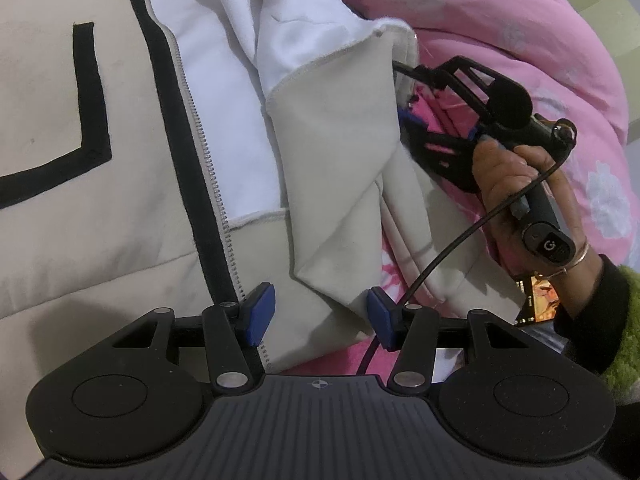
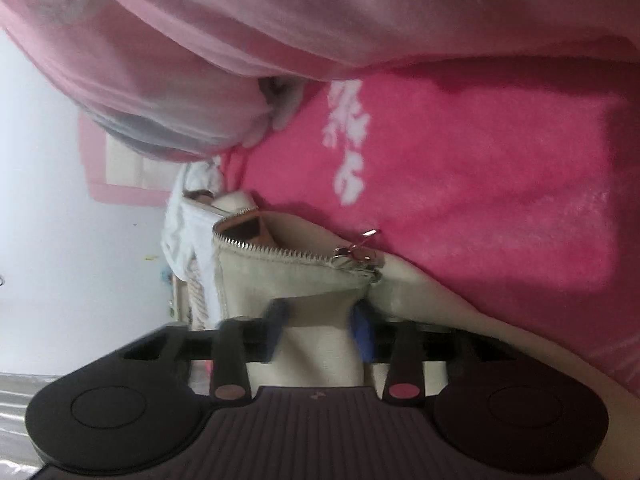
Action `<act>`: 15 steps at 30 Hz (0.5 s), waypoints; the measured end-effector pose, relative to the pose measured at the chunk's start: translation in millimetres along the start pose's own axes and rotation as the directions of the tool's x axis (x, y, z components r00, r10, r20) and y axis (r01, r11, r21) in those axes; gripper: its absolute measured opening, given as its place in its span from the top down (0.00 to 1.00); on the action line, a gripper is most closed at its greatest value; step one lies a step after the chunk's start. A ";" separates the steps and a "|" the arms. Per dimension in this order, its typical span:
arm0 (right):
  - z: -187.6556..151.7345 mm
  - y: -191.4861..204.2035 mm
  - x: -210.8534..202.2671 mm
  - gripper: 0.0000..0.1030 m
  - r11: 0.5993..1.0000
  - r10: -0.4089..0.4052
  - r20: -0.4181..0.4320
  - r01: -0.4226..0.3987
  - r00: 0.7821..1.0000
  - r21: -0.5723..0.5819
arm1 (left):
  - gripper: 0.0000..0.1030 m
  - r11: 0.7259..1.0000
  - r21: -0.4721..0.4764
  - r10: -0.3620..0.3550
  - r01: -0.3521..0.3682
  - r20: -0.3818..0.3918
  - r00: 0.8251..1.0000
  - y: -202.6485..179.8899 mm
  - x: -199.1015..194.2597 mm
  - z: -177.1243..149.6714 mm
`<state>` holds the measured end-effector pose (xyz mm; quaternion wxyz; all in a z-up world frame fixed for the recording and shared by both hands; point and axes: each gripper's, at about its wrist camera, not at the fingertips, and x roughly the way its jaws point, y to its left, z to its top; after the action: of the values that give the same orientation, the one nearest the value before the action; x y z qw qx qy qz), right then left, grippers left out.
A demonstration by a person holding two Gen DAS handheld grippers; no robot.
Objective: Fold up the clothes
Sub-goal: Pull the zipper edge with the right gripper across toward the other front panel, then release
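Note:
A beige jacket (image 1: 100, 200) with black trim, a zipper (image 1: 208, 160) and white lining (image 1: 224, 60) lies spread out in the left wrist view. My left gripper (image 1: 320, 316) hovers low over its folded flap. The blue pads stand apart and the flap's corner lies between them without being pressed. At the right, a hand (image 1: 508, 176) holds my right gripper (image 1: 400, 92) against the flap's far edge. In the blurred right wrist view, my right gripper (image 2: 318, 328) has beige jacket cloth (image 2: 304, 280) filling the gap between its pads, just below the zipper pull (image 2: 352, 254).
A pale pink quilt (image 1: 500, 20) is bunched beyond the jacket. A hot pink sheet with white flowers (image 2: 480, 180) lies beneath. A black cable (image 1: 460, 240) runs from the right gripper across the flap. A green fuzzy sleeve (image 1: 620, 320) is at the right edge.

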<state>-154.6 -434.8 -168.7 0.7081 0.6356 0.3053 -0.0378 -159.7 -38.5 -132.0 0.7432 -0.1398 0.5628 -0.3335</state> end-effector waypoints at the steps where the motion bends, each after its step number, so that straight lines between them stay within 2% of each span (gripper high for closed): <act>1: 0.3 5.1 -2.1 0.94 0.999 0.015 0.014 -0.015 1.000 -0.031 | 0.50 1.000 0.004 0.000 0.000 -0.001 1.000 0.2 -0.5 -0.3; 4: 2.8 45.2 -19.7 0.95 0.972 0.077 0.045 -0.065 0.996 -0.228 | 0.50 1.000 0.022 0.000 0.000 -0.007 1.000 0.1 -2.2 0.0; 6: 1.5 83.8 -31.5 0.96 0.909 0.135 0.024 -0.114 0.991 -0.400 | 0.50 1.000 0.029 0.001 0.000 -0.019 1.000 1.9 -7.7 1.8; 7: -1.4 106.2 -38.3 0.96 0.859 0.165 0.002 -0.143 0.986 -0.491 | 0.50 1.000 0.020 -0.002 0.002 -0.014 1.000 5.0 -13.8 3.5; 9: -10.3 149.6 -48.9 0.96 0.728 0.207 -0.074 -0.205 0.975 -0.654 | 0.48 1.000 -0.027 -0.013 0.013 0.023 1.000 16.3 -34.2 8.6; 11: -25.6 190.3 -52.4 0.96 0.537 0.214 -0.229 -0.310 0.950 -0.784 | 0.48 0.996 -0.089 -0.008 0.016 0.087 0.996 32.1 -60.9 15.0; 13: -52.4 220.8 -45.7 0.96 0.341 0.136 -0.390 -0.413 0.911 -0.845 | 0.47 0.988 -0.157 0.015 0.012 0.170 0.985 49.9 -89.9 18.5; 15: -87.7 238.8 -30.8 0.96 0.172 -0.002 -0.495 -0.487 0.869 -0.856 | 0.47 0.974 -0.226 0.048 0.011 0.253 0.966 67.7 -118.9 20.9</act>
<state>-107.8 -319.0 55.1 0.8655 0.0870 0.2843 0.4030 -134.4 85.7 -76.3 0.7923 -0.2599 0.4972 -0.2397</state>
